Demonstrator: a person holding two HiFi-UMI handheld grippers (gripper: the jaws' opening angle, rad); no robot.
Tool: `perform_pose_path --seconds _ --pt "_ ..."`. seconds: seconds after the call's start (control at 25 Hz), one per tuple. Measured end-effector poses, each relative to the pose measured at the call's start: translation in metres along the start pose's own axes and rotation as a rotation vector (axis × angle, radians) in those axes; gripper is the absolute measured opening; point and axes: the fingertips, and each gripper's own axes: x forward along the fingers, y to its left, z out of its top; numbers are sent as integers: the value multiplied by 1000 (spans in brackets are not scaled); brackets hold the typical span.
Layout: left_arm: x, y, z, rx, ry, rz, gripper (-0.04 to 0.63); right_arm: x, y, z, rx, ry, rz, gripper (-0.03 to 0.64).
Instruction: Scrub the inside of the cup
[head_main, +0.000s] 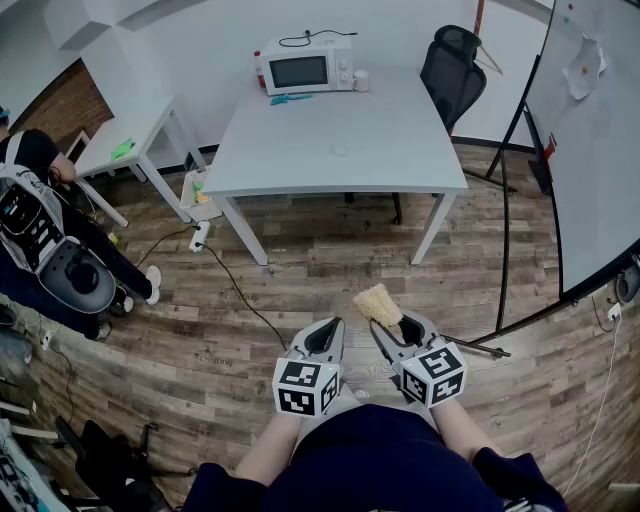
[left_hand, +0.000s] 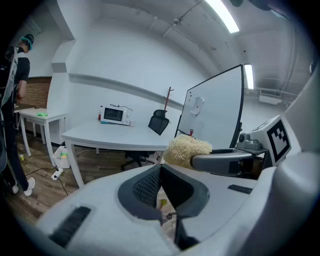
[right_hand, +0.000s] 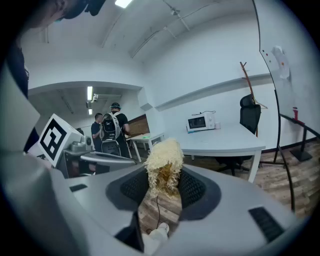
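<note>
**Both grippers low over the floor, well short of the table**

Dark-sleeved forearms at the bottom of the head view carry the two grippers side by side over wood-plank floor (head_main: 300, 280). They are near each other but apart, and both are well short of the white table (head_main: 400, 130).

The left gripper (head_main: 333, 325) has its jaws pressed together with nothing between them. The right gripper (head_main: 388, 326) is clamped on a yellowish, fibrous scrubbing pad (head_main: 378, 304). The pad sticks out past the jaw tips toward the table.

On the table's far edge stands a white microwave (head_main: 306, 66). The small white cup (head_main: 361, 80) stands just beside the microwave, on its right in the head view, well apart from both grippers. A blue object (head_main: 290, 99), too small to identify, lies on the table just in front of the microwave. A small pale item (head_main: 340, 150) sits near the table's middle.

A black office chair (head_main: 452, 72) stands at the table's far right corner. A whiteboard on a stand (head_main: 590, 150) stands to the table's right. To the table's left is a smaller white side table (head_main: 125, 140), and nearer the camera on that side stands a person wearing a backpack (head_main: 40, 230).
</note>
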Motion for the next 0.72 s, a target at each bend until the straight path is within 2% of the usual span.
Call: perform_pose_path --seconds 0.56,0.72 --pt "2 -5 -8 -11 6 28 17 -15 -9 3 -3 -42 -14 170" --pt "0 -6 -9 -16 7 31 17 -16 -9 5 41 -56 -3 170"
